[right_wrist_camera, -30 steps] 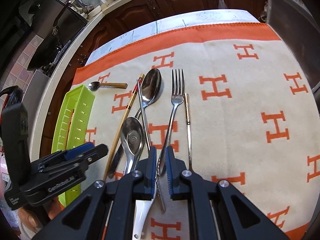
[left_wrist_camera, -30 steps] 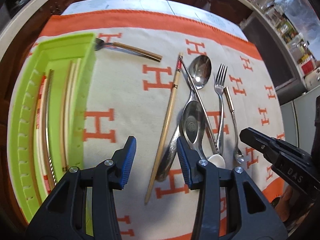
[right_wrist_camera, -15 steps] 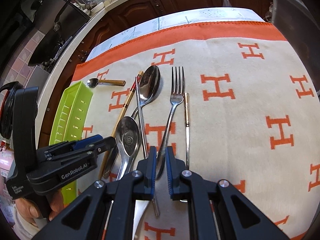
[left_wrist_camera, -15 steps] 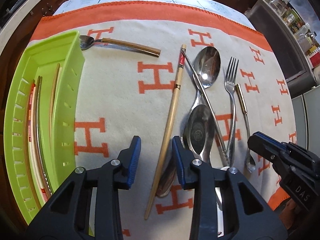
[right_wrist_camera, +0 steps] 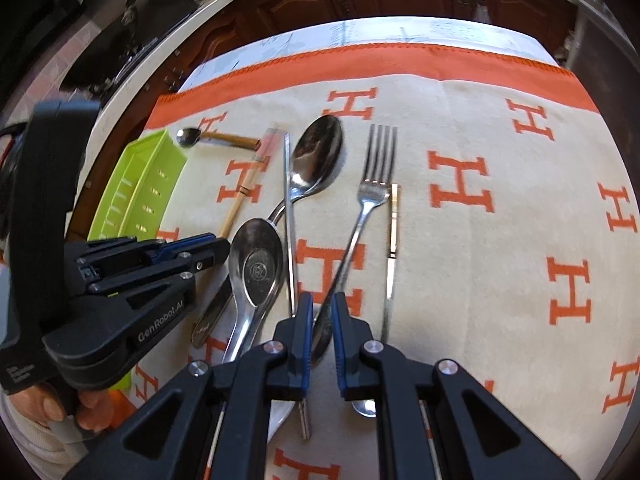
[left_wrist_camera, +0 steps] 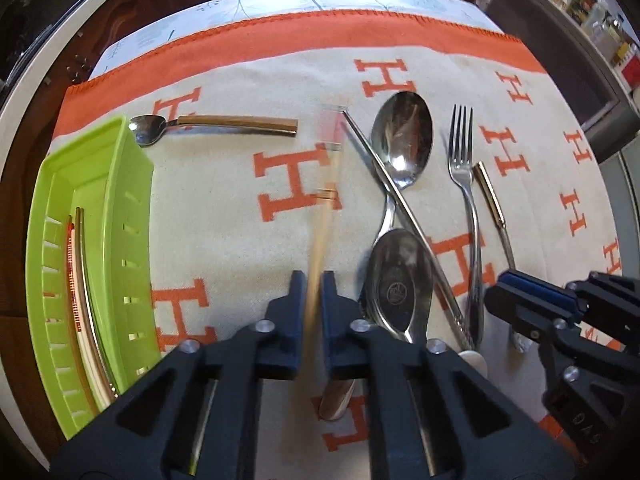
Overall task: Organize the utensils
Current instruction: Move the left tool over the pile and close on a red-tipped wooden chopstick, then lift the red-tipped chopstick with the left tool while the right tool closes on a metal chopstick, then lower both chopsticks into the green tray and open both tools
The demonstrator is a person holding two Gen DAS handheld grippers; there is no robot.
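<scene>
My left gripper point(left_wrist_camera: 314, 280) is shut on a wooden chopstick point(left_wrist_camera: 325, 208) with a red top, which looks motion-blurred; the right wrist view shows the chopstick point(right_wrist_camera: 244, 192) angled beside the left gripper point(right_wrist_camera: 216, 246). A lime green tray point(left_wrist_camera: 136, 240) at the left holds several chopsticks point(left_wrist_camera: 82, 280). My right gripper point(right_wrist_camera: 322, 304) has its jaws nearly together over the handle of a fork point(right_wrist_camera: 376, 192), which lies flat on the cloth. A large spoon point(left_wrist_camera: 402, 132), a metal chopstick point(left_wrist_camera: 400, 208) and another spoon point(left_wrist_camera: 400, 280) lie between the grippers.
A gold-handled small spoon point(left_wrist_camera: 216, 124) lies just beyond the tray's far end. A slim gold-handled spoon point(left_wrist_camera: 492, 200) lies right of the fork point(left_wrist_camera: 462, 160). Everything rests on a cream cloth point(right_wrist_camera: 520, 280) with orange H marks. A hand point(right_wrist_camera: 60, 404) holds the left gripper.
My left gripper moved forward and went from open to shut on the wooden chopstick, which now blurs as it shifts. The right gripper barely moved and stays over the fork handle.
</scene>
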